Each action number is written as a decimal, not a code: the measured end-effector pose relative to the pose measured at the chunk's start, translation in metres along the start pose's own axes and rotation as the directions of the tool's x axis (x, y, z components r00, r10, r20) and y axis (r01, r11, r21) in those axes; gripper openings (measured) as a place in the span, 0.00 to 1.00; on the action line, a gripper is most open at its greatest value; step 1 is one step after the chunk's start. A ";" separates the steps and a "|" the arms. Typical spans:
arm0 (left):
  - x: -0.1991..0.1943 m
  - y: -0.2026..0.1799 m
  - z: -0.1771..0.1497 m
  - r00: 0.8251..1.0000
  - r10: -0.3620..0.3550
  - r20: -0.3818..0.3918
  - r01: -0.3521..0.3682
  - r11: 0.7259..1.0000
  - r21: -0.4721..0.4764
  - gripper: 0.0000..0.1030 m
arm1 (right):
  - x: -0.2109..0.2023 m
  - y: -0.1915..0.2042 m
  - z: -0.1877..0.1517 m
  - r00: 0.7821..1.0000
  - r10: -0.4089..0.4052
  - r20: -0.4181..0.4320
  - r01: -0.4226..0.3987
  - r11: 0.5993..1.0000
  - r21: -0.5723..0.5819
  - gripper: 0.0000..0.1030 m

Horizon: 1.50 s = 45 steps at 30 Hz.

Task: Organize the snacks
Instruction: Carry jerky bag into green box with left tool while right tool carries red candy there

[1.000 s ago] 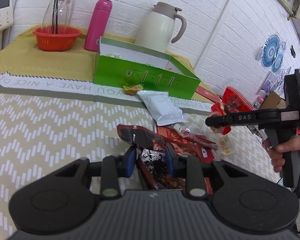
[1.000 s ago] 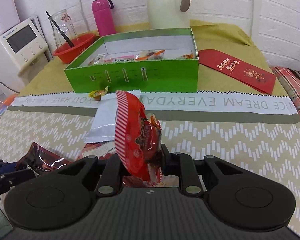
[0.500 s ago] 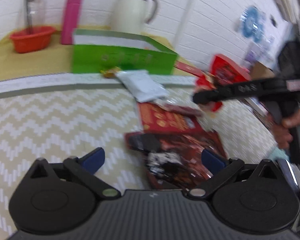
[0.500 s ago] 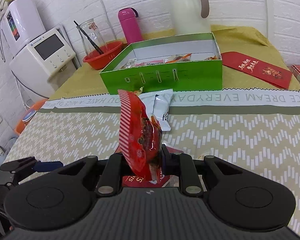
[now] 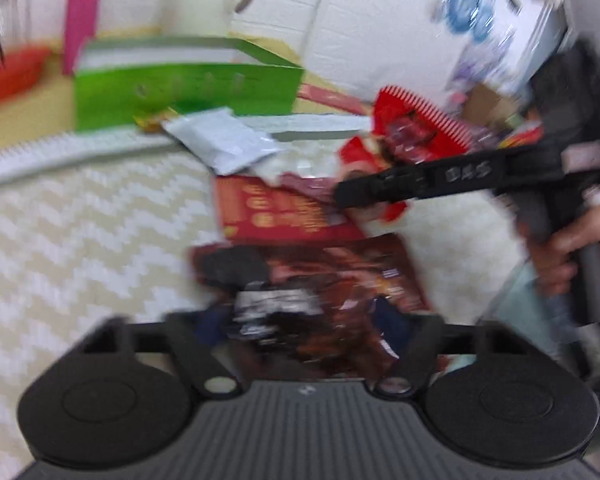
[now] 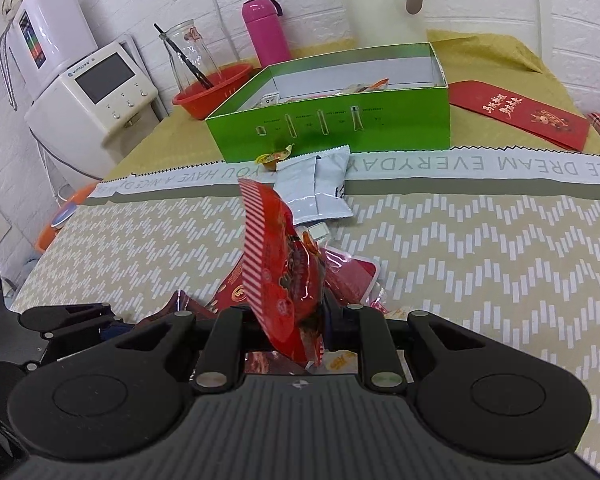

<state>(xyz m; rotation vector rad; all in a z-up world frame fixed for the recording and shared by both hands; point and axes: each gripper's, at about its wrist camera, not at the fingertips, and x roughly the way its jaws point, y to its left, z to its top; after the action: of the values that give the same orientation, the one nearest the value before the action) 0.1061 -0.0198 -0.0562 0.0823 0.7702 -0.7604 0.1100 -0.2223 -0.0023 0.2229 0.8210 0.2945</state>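
Observation:
My right gripper [image 6: 288,312] is shut on a red snack packet [image 6: 284,272] and holds it upright above the table; the packet also shows in the left wrist view [image 5: 412,132]. My left gripper [image 5: 300,320] is blurred; its fingers stand around a dark brown snack bag [image 5: 312,280] lying on the mat. An open green box [image 6: 332,120] with several snacks inside stands at the back. A silver packet [image 6: 316,188] and a small orange candy [image 6: 274,156] lie in front of it. Red packets [image 5: 276,212] lie between.
A red envelope [image 6: 520,112] lies right of the box. A pink bottle [image 6: 266,32], a cream thermos jug [image 6: 384,0], a glass jug in an orange bowl [image 6: 212,88] and a white appliance [image 6: 96,92] stand behind and to the left.
My left gripper opened wide half a second ago and has now narrowed around the dark brown bag. My right gripper has pulled back and up with the red packet.

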 end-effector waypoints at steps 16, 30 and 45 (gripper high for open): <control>-0.027 -0.029 -0.029 0.985 -0.020 0.172 0.029 0.998 -0.050 0.34 | -0.038 0.020 -0.003 0.996 0.027 0.081 -0.021 0.997 -0.074 0.33; -0.049 0.027 0.004 0.958 0.020 0.284 0.072 0.948 -0.310 0.31 | -0.045 0.004 0.017 0.993 -0.006 0.119 0.009 1.000 -0.023 0.33; 0.015 0.101 0.176 0.861 0.333 0.385 -0.237 0.932 -0.275 0.30 | 0.043 -0.041 0.147 0.974 -0.043 0.222 0.013 0.991 0.134 0.33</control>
<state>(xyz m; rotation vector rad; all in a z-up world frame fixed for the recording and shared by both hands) 0.2836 -0.0129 0.0420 -0.1634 0.4025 -0.3807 0.2538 -0.2574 0.0530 0.3617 0.6188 0.1845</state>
